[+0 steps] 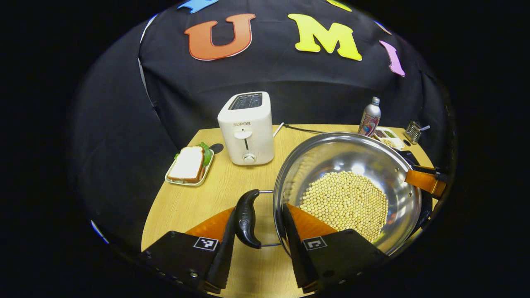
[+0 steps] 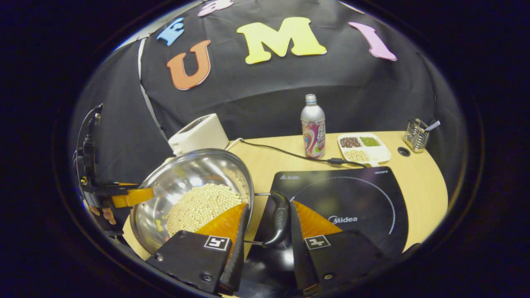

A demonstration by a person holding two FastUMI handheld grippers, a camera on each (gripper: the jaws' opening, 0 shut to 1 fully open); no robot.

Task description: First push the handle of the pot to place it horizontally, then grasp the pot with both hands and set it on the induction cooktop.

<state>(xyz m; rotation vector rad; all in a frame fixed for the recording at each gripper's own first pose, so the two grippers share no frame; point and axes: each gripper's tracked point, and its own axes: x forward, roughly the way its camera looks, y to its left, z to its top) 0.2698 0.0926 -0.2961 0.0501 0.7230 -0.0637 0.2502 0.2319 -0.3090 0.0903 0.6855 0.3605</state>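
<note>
Pot (beans inside) handles point sideways, left-right.

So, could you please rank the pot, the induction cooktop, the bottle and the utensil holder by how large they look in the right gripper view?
1. Induction cooktop, largest, though its near edge is partly covered.
2. Pot, close behind; it sits nearer the camera, so this order is unsure.
3. Bottle.
4. Utensil holder, smallest.

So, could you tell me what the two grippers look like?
The left gripper and right gripper each have two wedge-shaped fingers on flat black housings with screws. Every housing carries a square black-and-white marker. In the right gripper view, a black cable runs up from the left gripper's back.
</note>
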